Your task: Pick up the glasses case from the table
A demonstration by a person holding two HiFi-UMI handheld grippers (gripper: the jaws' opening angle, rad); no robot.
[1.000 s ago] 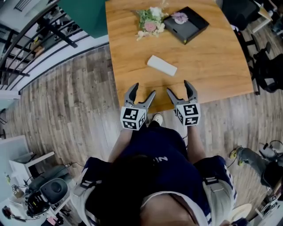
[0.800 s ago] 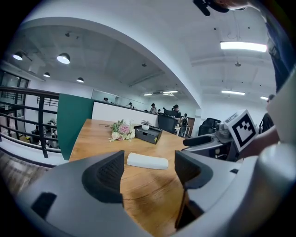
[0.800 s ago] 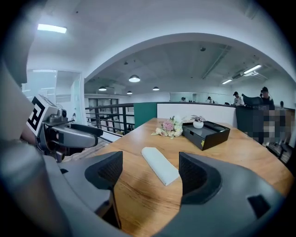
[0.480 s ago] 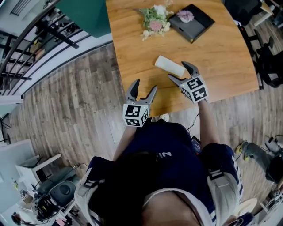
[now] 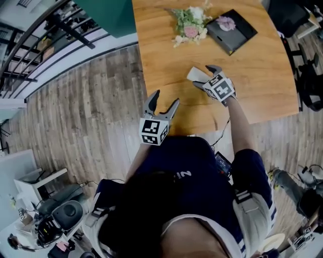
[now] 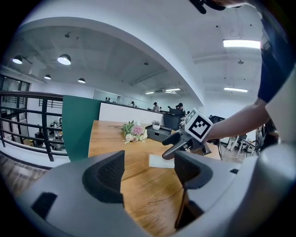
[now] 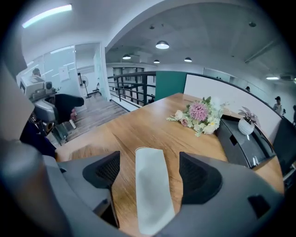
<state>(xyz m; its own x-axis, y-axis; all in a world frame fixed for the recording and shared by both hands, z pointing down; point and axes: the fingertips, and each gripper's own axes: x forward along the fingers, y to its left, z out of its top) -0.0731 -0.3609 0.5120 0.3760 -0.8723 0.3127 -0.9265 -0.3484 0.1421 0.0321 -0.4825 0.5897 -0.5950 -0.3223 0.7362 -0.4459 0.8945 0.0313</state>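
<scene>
between opening fingers (image 7: 104, 173) of right gripper (image 7: 149, 171): glasses case (image 7: 152, 190) on table (image 7: 138, 125)

**Floor** (image 5: 86, 116): grey-brown wood planks, a paler strip along the left.

**Counter** (image 5: 161, 50): warm wood top, standing on the planks.

**Partition:** a dark green panel (image 5: 108, 15) stands at the counter's far left corner.

**Railing** (image 6: 44, 125): black metal, running beyond the green panel.

**Ceiling** (image 6: 138, 51): white, with a broad curved soffit. Round recessed lights (image 6: 64, 59) and long strip lights (image 6: 240, 43) are all lit.

**Seating:** dark chairs (image 5: 309, 80) stand to the right of the counter.

**Other:** grey equipment (image 5: 60, 216) sits on the floor at lower left.
</scene>
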